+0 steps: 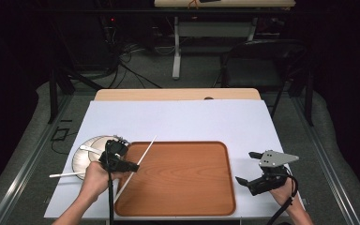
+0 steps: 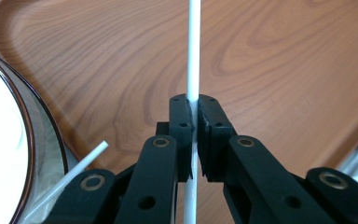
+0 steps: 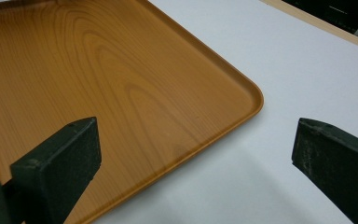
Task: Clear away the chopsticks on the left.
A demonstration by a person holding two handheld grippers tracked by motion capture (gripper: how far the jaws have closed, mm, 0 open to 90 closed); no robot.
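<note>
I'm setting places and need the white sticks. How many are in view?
2. One white stick is clamped in the left gripper above the tray; the other stick lies beside the plate.

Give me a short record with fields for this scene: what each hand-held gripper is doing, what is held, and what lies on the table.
left hand-held gripper: shut on a thin white stick, over the tray's left part
white stick: long, slanting across the tray's left edge in the high view
right hand-held gripper: open, holding nothing, off the tray's right side
tray: wood-grain, rounded corners, nothing lying in it
round plate: left of the tray, a white utensil on it
second white stick: by the plate
table cover: white sheet
</note>
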